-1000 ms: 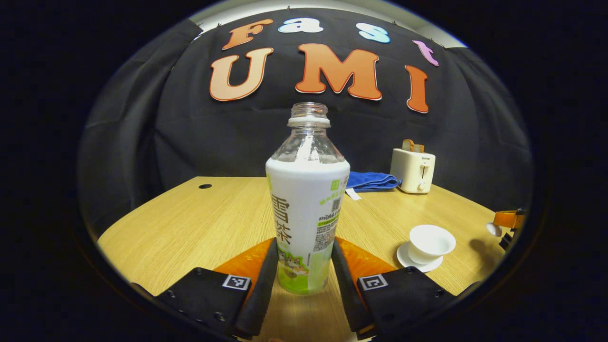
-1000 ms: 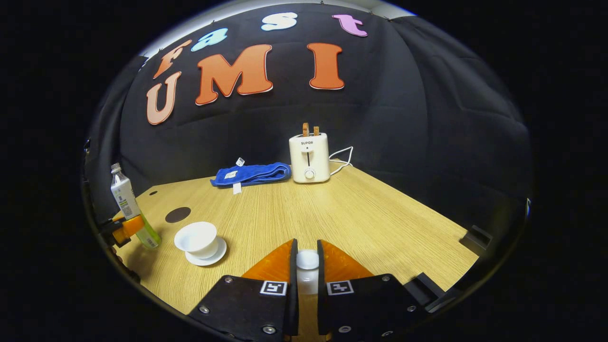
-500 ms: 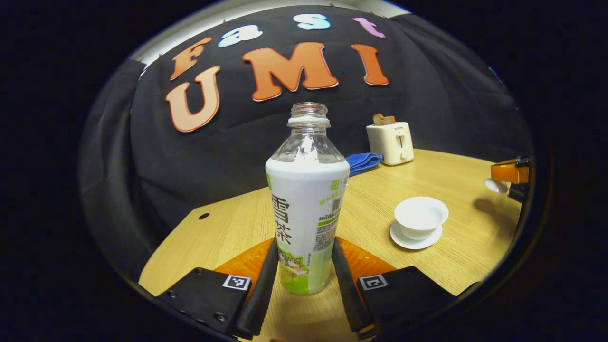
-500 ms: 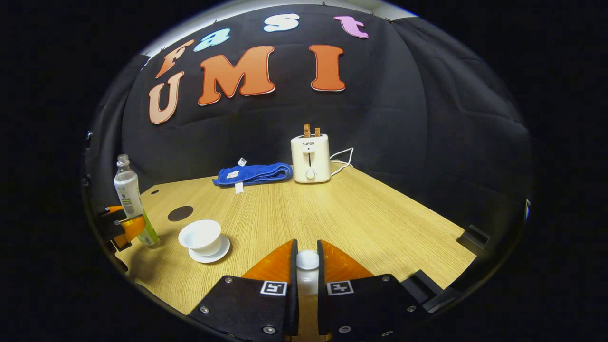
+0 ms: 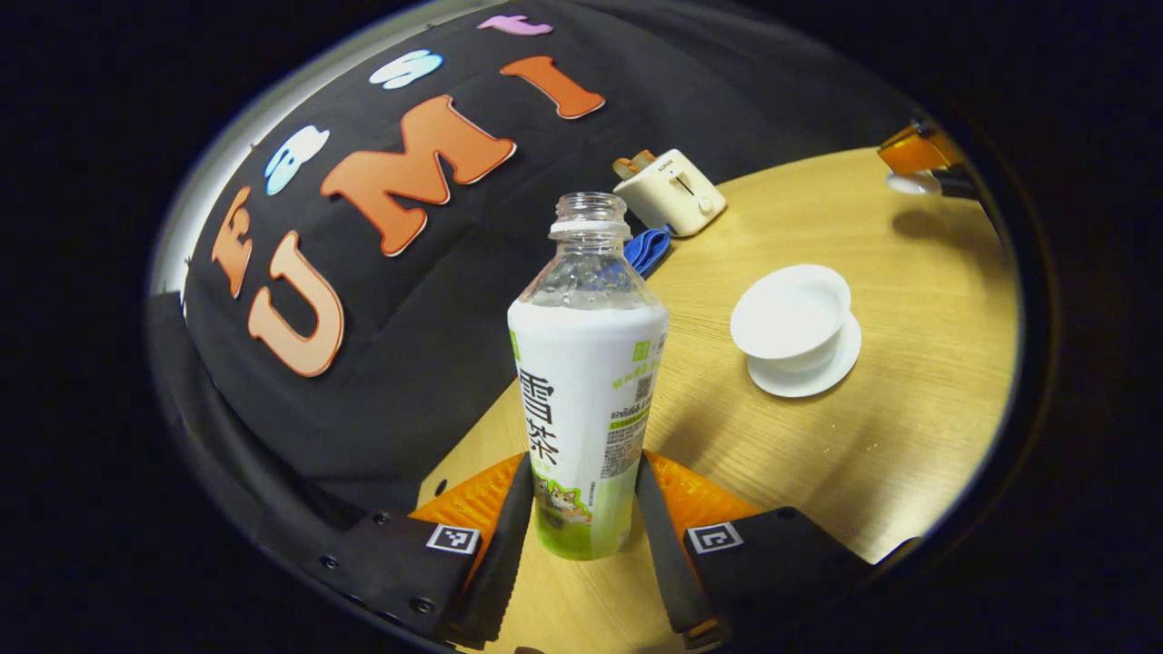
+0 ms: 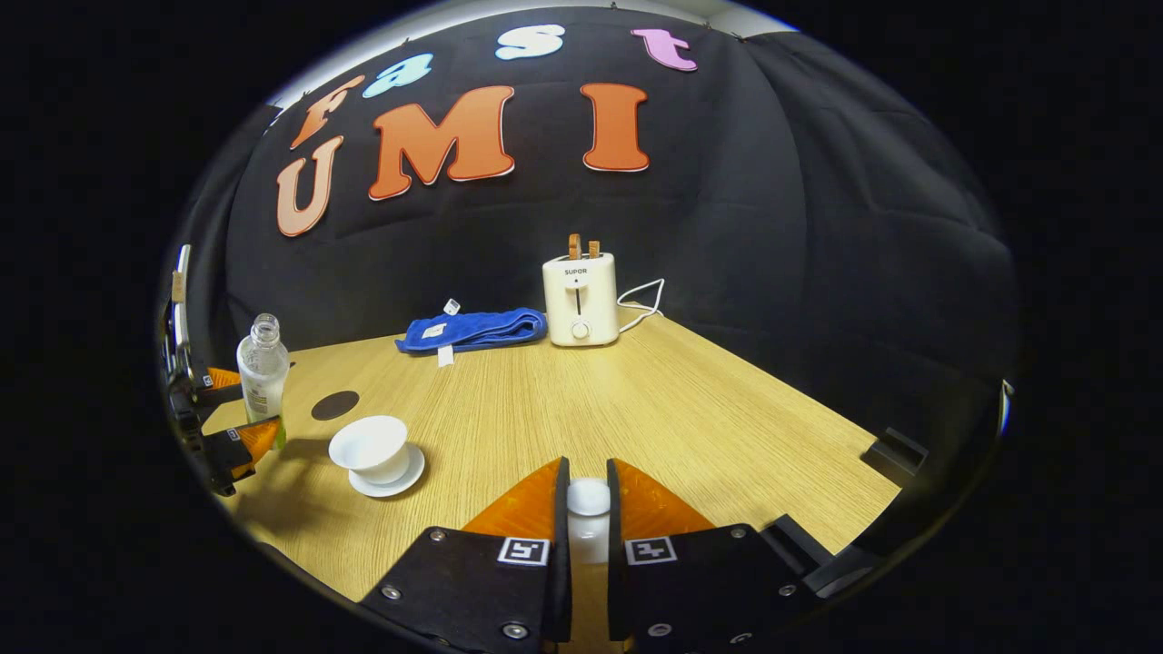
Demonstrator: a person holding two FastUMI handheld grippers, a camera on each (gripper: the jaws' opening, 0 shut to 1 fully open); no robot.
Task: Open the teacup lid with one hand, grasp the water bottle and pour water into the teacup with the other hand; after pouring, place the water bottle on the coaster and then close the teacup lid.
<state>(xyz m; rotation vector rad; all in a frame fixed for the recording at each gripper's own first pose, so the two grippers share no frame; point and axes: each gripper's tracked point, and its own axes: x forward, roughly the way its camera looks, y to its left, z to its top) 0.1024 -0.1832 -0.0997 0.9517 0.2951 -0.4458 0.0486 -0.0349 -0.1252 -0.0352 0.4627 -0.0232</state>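
My left gripper [image 5: 581,531] is shut on the water bottle [image 5: 586,391], an uncapped clear bottle with a white and green label, held tilted toward the teacup. The white teacup [image 5: 790,313] stands open on its saucer [image 5: 809,368] to the right of the bottle. My right gripper [image 6: 586,536] is shut on the white teacup lid [image 6: 588,500], held above the table's near side. In the right gripper view the bottle [image 6: 262,372] and left gripper [image 6: 227,418] are at far left, beside the teacup [image 6: 371,447]. A dark round coaster [image 6: 334,405] lies behind the cup.
A cream toaster [image 6: 580,298] with bread and a white cord stands at the table's back. A folded blue towel [image 6: 472,330] lies to its left. The wooden table [image 6: 636,400] drops off at the right and near edges.
My left gripper has tipped and swung the bottle toward the teacup, which now sits closer and higher in its view. The right gripper holds the lid nearly still.
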